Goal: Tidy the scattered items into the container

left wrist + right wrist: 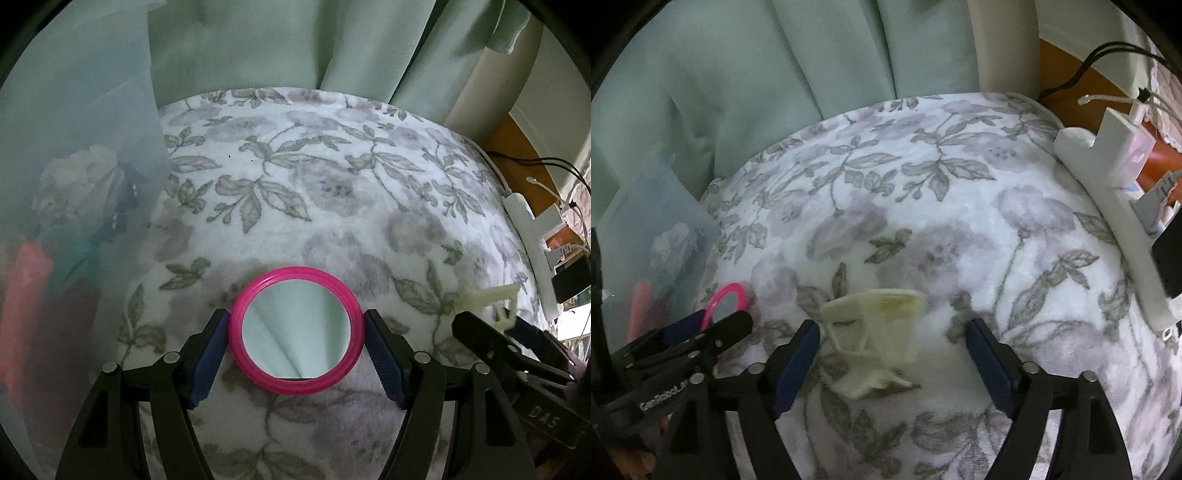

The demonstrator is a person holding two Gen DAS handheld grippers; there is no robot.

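A round mirror with a pink rim lies flat on the floral blanket. My left gripper is open around it, a blue pad close beside the rim on each side, and I see no squeeze. In the right wrist view the mirror shows between that gripper's fingers. A pale cream plastic clip rests on the blanket between the wide-open jaws of my right gripper, nearer the left pad, with neither pad touching it. The clip and right gripper also show at the left view's right edge.
A translucent plastic container stands at the left, holding white, red, teal and black items. A white power strip with plugs and cables runs along the blanket's right edge. Green curtains hang behind.
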